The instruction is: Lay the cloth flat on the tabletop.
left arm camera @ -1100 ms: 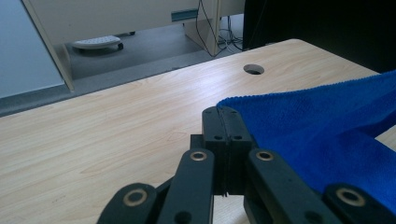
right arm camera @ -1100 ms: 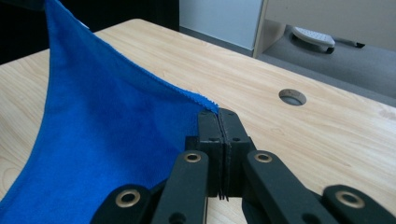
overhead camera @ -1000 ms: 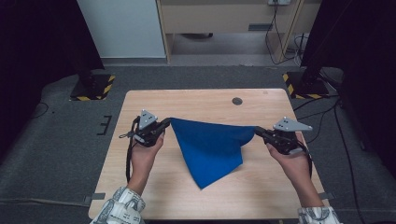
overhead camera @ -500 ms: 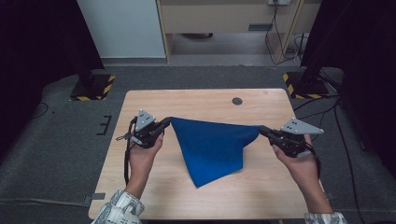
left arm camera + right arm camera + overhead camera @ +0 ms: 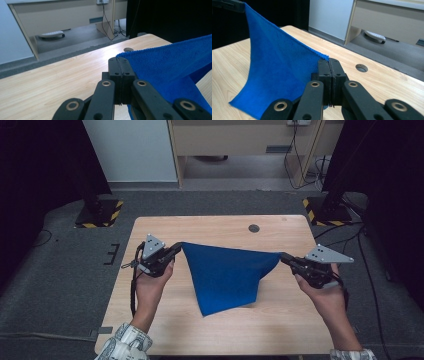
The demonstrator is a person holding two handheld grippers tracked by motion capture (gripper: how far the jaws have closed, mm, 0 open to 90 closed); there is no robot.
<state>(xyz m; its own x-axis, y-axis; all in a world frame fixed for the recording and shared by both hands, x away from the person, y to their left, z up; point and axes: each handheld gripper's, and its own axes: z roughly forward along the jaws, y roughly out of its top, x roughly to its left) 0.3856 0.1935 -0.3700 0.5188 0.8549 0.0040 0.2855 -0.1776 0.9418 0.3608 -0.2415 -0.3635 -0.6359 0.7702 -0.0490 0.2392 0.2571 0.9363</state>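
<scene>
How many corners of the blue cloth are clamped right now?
2: one in the left gripper, one in the right gripper. The blue cloth hangs between them, its low point on the table.

Cloth (image 5: pixel 175 67) runs off the right and bottom edges in the left gripper view; its far corner is not visible there. Table (image 5: pixel 150 320) surface under the cloth is hidden in the high view. Both forearms are cut by the bottom edge. Table's near edge is partly covered by the sleeves (image 5: pixel 125 342).
</scene>
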